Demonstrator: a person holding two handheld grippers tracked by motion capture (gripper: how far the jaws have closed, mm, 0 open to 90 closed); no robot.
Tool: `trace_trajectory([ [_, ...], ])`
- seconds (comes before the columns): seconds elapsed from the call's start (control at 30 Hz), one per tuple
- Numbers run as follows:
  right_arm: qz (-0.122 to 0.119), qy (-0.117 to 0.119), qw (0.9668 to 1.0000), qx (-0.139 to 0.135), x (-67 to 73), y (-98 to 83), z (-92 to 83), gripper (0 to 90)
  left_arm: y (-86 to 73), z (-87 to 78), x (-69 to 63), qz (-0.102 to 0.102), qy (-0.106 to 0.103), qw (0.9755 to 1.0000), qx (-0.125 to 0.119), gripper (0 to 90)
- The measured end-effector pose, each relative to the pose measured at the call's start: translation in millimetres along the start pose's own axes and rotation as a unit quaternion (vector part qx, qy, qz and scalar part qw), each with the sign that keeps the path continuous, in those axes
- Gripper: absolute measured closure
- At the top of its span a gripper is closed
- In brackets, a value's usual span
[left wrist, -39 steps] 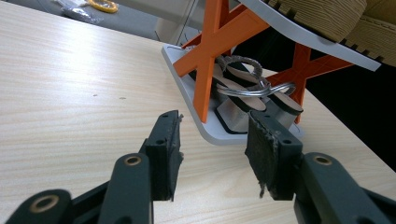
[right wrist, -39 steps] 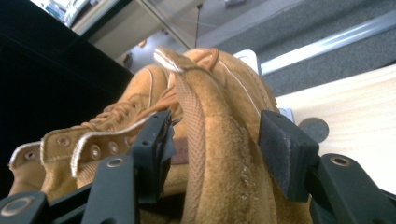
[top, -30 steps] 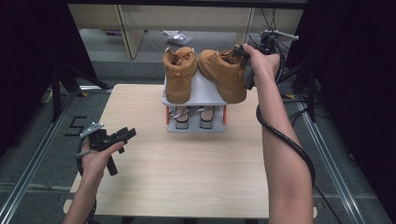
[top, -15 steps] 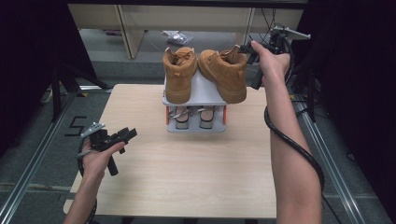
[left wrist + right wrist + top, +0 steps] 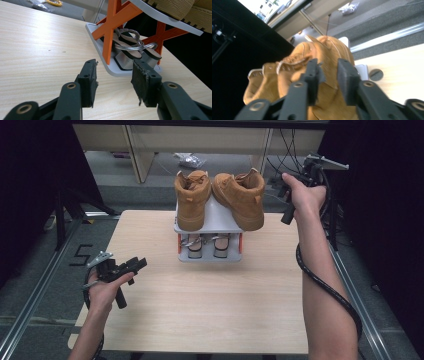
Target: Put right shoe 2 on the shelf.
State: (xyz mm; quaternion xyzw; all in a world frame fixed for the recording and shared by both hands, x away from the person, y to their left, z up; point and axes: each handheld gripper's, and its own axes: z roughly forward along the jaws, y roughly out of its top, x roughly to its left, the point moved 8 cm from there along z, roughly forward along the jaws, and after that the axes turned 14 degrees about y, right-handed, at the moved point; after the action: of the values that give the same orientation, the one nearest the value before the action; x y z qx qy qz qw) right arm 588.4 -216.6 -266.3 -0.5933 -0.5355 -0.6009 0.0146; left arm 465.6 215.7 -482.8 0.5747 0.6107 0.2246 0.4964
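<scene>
Tan suede boots [image 5: 220, 197] top our grey-and-orange rack [image 5: 210, 247]. Our right gripper [image 5: 328, 75], jaws narrowly apart, has drawn back from them; left gripper [image 5: 113, 82] gapes empty.

a pale wood-grain table [image 5: 210, 310] carries a small shoe rack [image 5: 210, 256] near its far edge, its grey base flat on the wood. the rack's orange cross-legs [image 5: 113, 23] hold up a grey upper shelf [image 5: 215, 216]. two tan boots [image 5: 220, 197] sit on that shelf, and a pair of sandals [image 5: 132, 51] lies on the base.
</scene>
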Motion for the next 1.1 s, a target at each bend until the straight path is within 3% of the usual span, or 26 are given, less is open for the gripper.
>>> trace_trajectory([
  [0.13,-0.003,-0.012,0.9994,0.031,-17.8,-12.0,-4.4,85.2,-0.3,0.0,-0.1,0.0,0.0,1.0,0.001,54.2],
  [0.2,0.008,-0.016,0.9989,0.044,-26.4,-20.2,-4.1,88.6,-0.2,0.0,-0.1,0.0,0.0,1.0,0.001,54.2],
  [0.3,0.007,-0.027,0.9976,0.063,-43.3,-33.9,-2.7,90.0,-0.5,-0.1,0.0,0.0,0.0,1.0,0.001,54.2],
  [0.33,0.026,-0.024,0.9971,0.067,-45.5,-40.4,-1.4,90.0,-0.5,0.0,0.1,-0.001,0.0,1.0,0.001,54.2],
  [0.37,0.02,-0.028,0.9964,0.077,-51.3,-46.1,-1.1,90.0,-0.5,0.0,0.4,0.0,0.0,1.0,0.001,54.2],
  [0.47,0.034,-0.026,0.9953,0.087,-59.7,-61.8,1.6,90.0,-0.7,0.2,1.0,0.0,0.002,1.0,0.002,54.1],
  [0.5,0.02,-0.03,0.9953,0.09,-64.8,-65.6,1.6,90.0,-1.0,0.1,0.9,-0.001,0.002,1.0,0.003,54.2],
  [0.67,0.036,-0.031,0.9928,0.11,-70.9,-84.6,2.8,90.0,-1.5,0.3,0.4,0.0,0.003,1.0,0.003,54.1],
  [0.7,0.024,-0.04,0.9918,0.12,-73.6,-86.8,2.1,90.0,-1.5,0.4,0.2,0.0,0.003,1.0,0.003,54.2],
  [0.73,0.034,-0.019,0.9928,0.114,-71.1,-89.0,4.2,90.0,-1.6,0.5,0.2,0.001,0.001,1.0,0.003,54.1],
  [0.77,0.035,-0.029,0.992,0.118,-72.6,-90.5,4.3,90.0,-1.6,0.4,0.1,0.001,0.002,1.0,0.003,54.2],
  [0.8,0.035,-0.016,0.9927,0.115,-72.7,-91.8,5.7,90.0,-1.6,0.3,0.1,0.002,0.001,1.0,0.003,54.2],
  [0.83,0.026,-0.031,0.9918,0.121,-75.7,-92.7,5.0,90.0,-1.5,0.1,0.2,0.0,0.002,1.0,0.003,54.2],
  [0.9,0.035,-0.027,0.9917,0.121,-75.5,-95.0,7.4,90.0,-1.4,0.0,0.5,0.0,0.002,1.0,0.002,54.2],
  [0.93,0.025,-0.03,0.9914,0.125,-77.5,-95.4,7.6,90.0,-1.4,0.0,0.7,0.0,0.003,1.0,0.003,54.2],
  [0.97,0.04,-0.024,0.9909,0.126,-75.1,-97.6,8.8,90.0,-1.4,0.0,0.9,0.0,0.003,1.0,0.003,54.1],
  [1.1,0.031,-0.032,0.9914,0.123,-76.2,-97.9,9.6,90.0,-1.8,0.6,0.8,0.0,0.003,1.0,0.004,54.2],
])
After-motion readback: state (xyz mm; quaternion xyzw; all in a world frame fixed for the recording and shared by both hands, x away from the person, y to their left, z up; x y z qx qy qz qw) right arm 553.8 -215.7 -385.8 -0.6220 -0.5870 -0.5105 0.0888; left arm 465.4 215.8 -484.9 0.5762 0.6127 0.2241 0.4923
